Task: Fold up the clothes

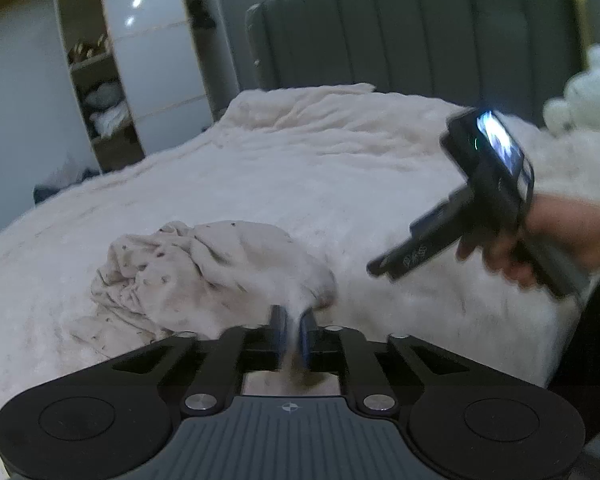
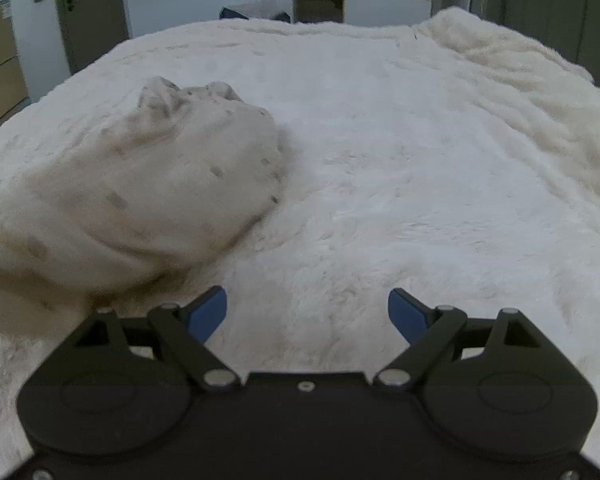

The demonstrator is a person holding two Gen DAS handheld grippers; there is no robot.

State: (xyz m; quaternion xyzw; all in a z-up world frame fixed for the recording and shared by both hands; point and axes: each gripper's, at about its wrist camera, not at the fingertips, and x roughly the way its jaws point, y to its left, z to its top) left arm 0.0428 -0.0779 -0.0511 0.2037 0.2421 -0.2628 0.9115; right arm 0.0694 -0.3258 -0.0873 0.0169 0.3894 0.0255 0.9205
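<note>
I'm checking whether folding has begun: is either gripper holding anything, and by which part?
The left gripper is shut on the near edge of the crumpled garment on the bed. The right gripper is open, holding nothing.

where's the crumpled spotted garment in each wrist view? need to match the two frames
Left wrist: the spotted garment lies centre-left on the bed, its near edge pinched in the left gripper.
Right wrist: the garment fills the left side, to the left of the open right gripper, apart from it.
Shared landmark: the fluffy white blanket under the garment in both views.
</note>
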